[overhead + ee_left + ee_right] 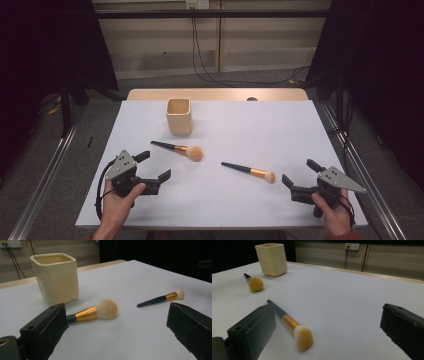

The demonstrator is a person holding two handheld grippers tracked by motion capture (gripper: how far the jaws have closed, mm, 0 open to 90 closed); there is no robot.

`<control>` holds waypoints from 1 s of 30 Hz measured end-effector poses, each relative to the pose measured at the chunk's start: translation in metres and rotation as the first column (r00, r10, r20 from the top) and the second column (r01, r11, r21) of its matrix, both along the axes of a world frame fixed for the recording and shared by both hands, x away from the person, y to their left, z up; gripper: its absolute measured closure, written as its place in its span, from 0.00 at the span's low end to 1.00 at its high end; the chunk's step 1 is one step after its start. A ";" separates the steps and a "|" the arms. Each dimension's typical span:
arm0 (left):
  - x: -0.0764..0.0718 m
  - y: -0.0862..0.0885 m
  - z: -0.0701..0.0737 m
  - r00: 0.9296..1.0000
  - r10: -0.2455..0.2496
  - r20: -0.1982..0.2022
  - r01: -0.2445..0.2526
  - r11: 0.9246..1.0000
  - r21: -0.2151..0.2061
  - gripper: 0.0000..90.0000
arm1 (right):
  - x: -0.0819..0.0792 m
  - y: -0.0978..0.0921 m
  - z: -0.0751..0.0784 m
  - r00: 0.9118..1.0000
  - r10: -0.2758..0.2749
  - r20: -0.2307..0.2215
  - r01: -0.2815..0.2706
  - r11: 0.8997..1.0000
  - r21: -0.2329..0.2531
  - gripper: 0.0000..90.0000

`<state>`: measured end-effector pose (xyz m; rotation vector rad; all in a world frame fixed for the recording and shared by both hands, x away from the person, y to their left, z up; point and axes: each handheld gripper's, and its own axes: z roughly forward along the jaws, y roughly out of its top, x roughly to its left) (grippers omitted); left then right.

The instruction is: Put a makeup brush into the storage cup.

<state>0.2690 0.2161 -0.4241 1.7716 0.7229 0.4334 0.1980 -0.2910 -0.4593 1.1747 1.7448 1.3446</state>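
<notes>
the larger brush (178,148) lay flat on the white tabletop (280,130), just in front of the cream square cup (179,116) and apart from it. its long axis ran roughly left to right, tilted a little: the dark handle tip pointed to the far left, the fluffy head toward the near right. it lay ahead and slightly right of the left gripper (153,166), which was the nearer one, its fingers spread wide with nothing between them. in the left gripper view the brush's gold ferrule and head (106,309) showed between the fingers, the handle hidden behind the left one.

the smaller brush (249,171) lay well apart to the right, on a like slant, head toward the near right. the right gripper (300,177) rested just beyond that head, fingers likewise wide apart and empty. each brush probably suited the gripper on its own side, closing across the handle.
</notes>
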 end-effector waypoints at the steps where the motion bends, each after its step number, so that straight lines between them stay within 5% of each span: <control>1: 0.001 -0.001 0.001 1.000 -0.002 0.004 0.002 1.000 0.002 0.03 | 0.000 0.001 0.000 1.000 -0.001 -0.003 0.001 1.000 0.003 0.00; 18: 0.032 -0.027 0.016 0.998 -0.019 0.054 0.017 0.999 0.031 0.02 | 0.001 0.000 -0.001 1.000 -0.002 -0.003 0.002 1.000 -0.007 0.00; 30: 0.051 -0.050 0.028 0.997 -0.040 0.060 0.041 0.999 -0.003 0.02 | 0.001 -0.001 -0.001 1.000 -0.006 -0.004 0.006 1.000 -0.004 0.00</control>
